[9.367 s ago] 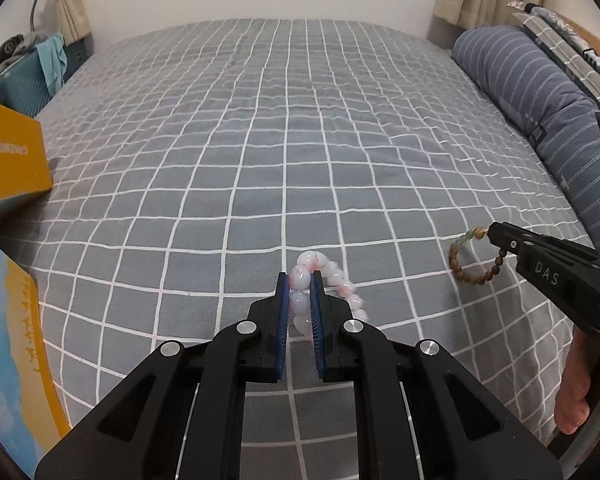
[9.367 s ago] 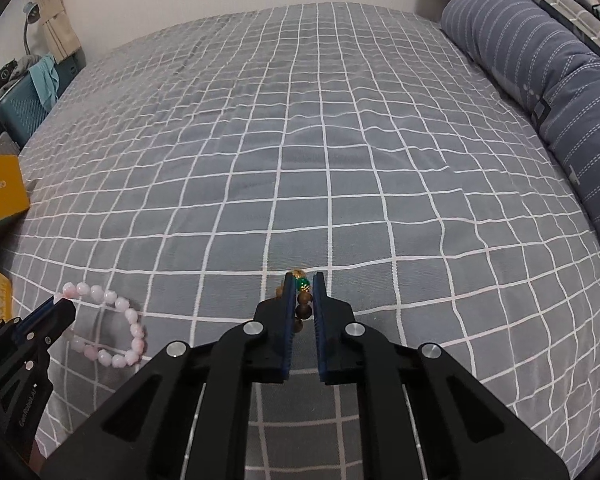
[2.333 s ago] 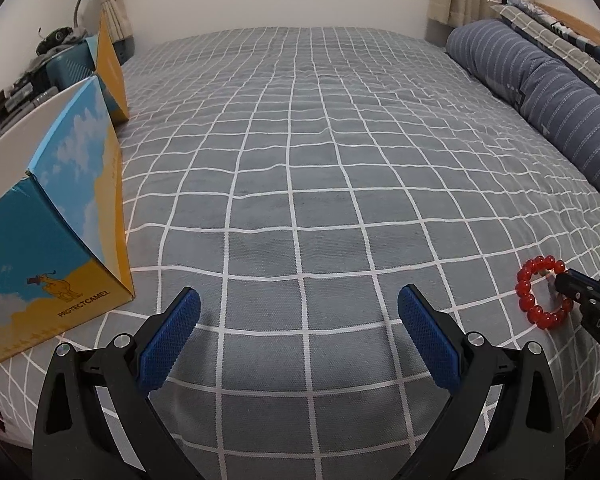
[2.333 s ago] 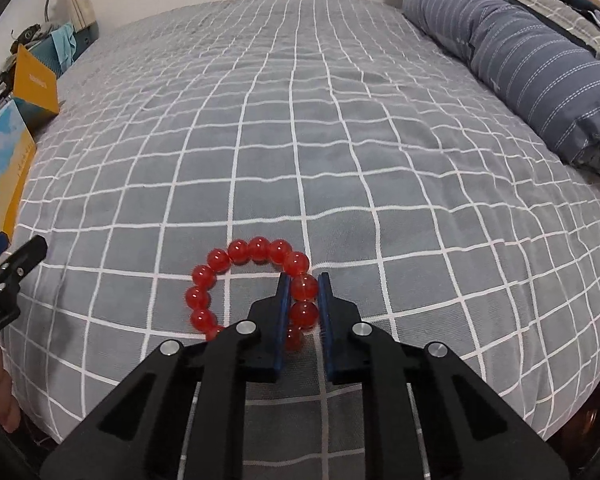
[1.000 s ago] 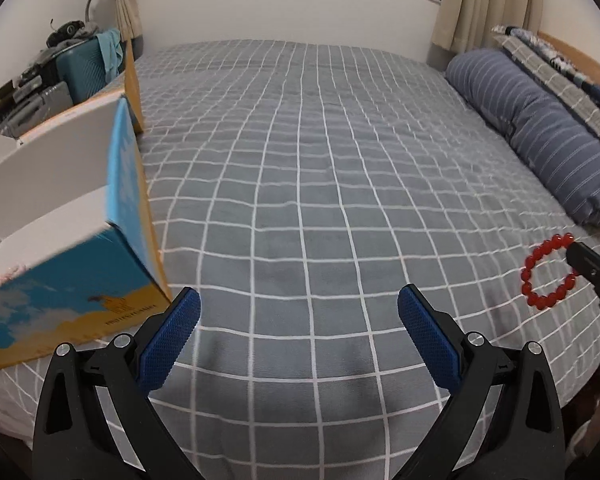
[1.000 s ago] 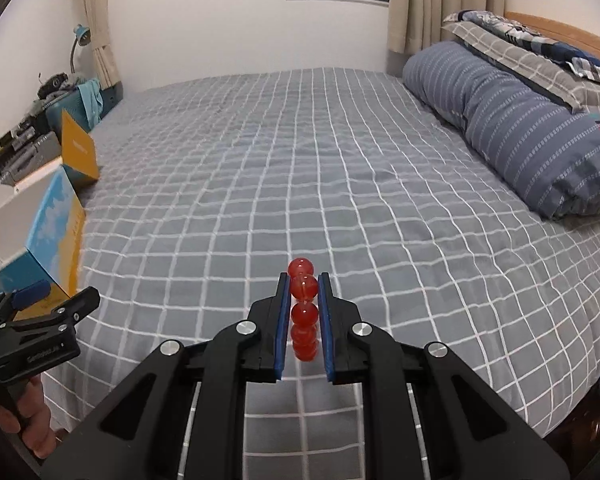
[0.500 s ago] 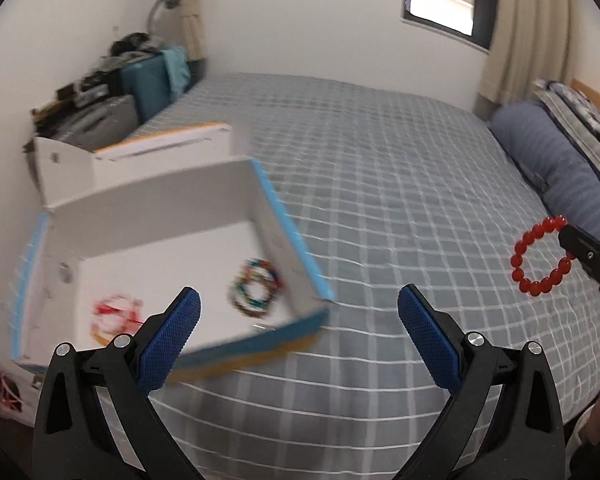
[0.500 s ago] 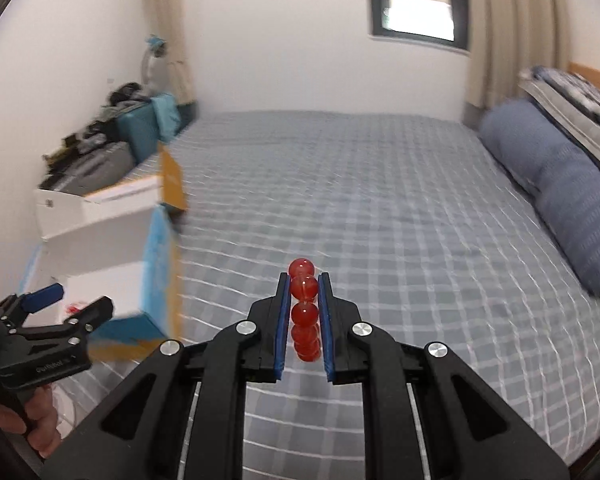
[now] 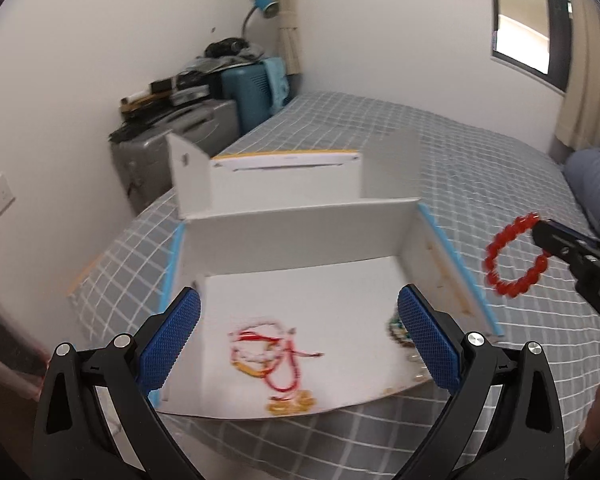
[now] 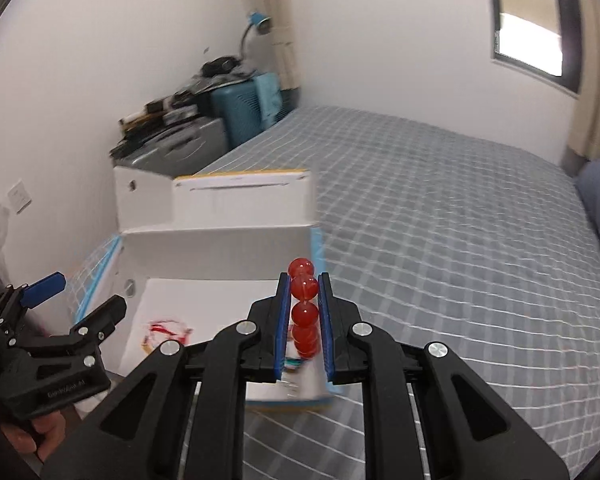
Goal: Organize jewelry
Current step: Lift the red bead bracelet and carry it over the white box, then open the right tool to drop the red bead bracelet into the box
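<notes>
An open white box (image 9: 300,236) with blue and yellow sides stands on the grey checked bed; it also shows in the right wrist view (image 10: 220,248). Red cord jewelry (image 9: 276,356) and a multicoloured bead bracelet (image 9: 396,330) lie inside. My left gripper (image 9: 298,340) is open and empty, just above the box's near edge. My right gripper (image 10: 304,308) is shut on a red bead bracelet (image 10: 305,314), held in the air to the right of the box; the bracelet (image 9: 514,254) hangs from the right gripper (image 9: 542,232) in the left wrist view.
The bed (image 10: 440,220) stretches to the right, with a striped blue bolster (image 9: 596,188) at its far side. Suitcases and clutter (image 9: 192,116) stand against the wall behind the box. A window (image 10: 528,28) is at the upper right.
Both grippers have swung left towards the box, which now lies straight ahead of my left gripper. The right gripper carries the red bracelet closer to the box. The left stays open.
</notes>
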`<state>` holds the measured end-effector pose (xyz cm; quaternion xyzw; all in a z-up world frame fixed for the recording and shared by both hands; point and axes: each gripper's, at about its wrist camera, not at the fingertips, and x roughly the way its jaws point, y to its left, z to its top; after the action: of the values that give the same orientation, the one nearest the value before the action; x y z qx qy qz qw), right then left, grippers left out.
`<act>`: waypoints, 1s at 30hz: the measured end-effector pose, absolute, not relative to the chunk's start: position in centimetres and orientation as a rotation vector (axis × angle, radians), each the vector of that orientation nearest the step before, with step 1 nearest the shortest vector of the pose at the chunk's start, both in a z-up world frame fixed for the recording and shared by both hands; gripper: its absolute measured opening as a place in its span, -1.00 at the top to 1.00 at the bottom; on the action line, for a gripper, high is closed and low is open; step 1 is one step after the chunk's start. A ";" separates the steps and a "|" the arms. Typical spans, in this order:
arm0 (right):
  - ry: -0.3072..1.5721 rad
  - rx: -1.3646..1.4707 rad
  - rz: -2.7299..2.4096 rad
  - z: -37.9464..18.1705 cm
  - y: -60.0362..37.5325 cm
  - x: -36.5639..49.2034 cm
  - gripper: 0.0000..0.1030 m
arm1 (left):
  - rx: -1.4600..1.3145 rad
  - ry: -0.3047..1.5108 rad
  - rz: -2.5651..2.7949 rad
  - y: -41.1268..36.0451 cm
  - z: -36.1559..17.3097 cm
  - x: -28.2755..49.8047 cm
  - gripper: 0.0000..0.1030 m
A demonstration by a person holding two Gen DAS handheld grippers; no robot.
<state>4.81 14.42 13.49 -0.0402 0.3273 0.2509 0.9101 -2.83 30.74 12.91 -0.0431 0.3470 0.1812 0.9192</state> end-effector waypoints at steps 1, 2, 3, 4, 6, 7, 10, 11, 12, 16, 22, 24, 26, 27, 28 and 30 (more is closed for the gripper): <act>0.690 -0.087 0.532 12.9 15.6 5.0 0.75 | -0.092 0.720 0.380 31.5 12.6 -2.9 -0.89; 0.705 -0.094 0.544 12.3 16.8 5.2 0.75 | -0.095 0.725 0.389 32.3 12.3 -3.1 -0.89; 0.717 -0.098 0.550 11.7 17.7 5.3 0.75 | -0.097 0.730 0.395 32.9 12.0 -3.1 -0.89; 0.732 -0.104 0.555 11.1 18.7 5.6 0.75 | -0.098 0.736 0.403 33.4 11.6 -3.0 -0.89; 0.771 -0.116 0.565 9.6 20.6 6.0 0.75 | -0.105 0.751 0.418 34.6 10.8 -3.0 -0.89; 0.790 -0.118 0.575 9.0 21.2 6.1 0.75 | -0.103 0.756 0.425 35.2 10.3 -2.9 -0.89; 0.820 -0.133 0.569 7.1 22.8 6.4 0.75 | -0.089 0.770 0.463 36.5 9.1 -3.0 -0.89; 0.833 -0.135 0.567 6.6 23.2 6.6 0.75 | -0.098 0.778 0.468 36.9 8.7 -2.9 -0.89; 0.844 -0.135 0.567 6.2 23.2 6.8 0.75 | -0.106 0.782 0.467 37.2 8.3 -2.9 -0.89; 0.878 -0.142 0.552 4.7 24.1 7.6 0.75 | -0.125 0.800 0.476 38.3 7.3 -2.8 -0.89; 0.889 -0.148 0.522 3.7 24.1 8.0 0.74 | -0.124 0.813 0.470 38.3 6.6 -2.8 -0.89; 0.894 -0.146 0.522 3.7 24.0 8.1 0.74 | -0.120 0.815 0.467 38.1 6.5 -2.8 -0.89; 0.895 -0.149 0.519 3.7 23.9 8.1 0.73 | -0.122 0.814 0.466 38.0 6.5 -2.9 -0.89; 0.890 -0.150 0.517 3.8 23.8 8.1 0.73 | -0.123 0.815 0.465 38.0 6.5 -2.9 -0.89; 0.881 -0.150 0.509 3.9 23.7 8.0 0.73 | -0.123 0.816 0.465 37.9 6.5 -2.9 -0.89; 0.875 -0.153 0.495 4.2 23.3 7.9 0.65 | -0.125 0.816 0.463 37.7 6.5 -3.1 -0.89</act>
<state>7.88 23.32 4.16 -0.0731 0.4188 0.2368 0.8736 -3.06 37.69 6.48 -0.0601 0.3928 0.2231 0.8901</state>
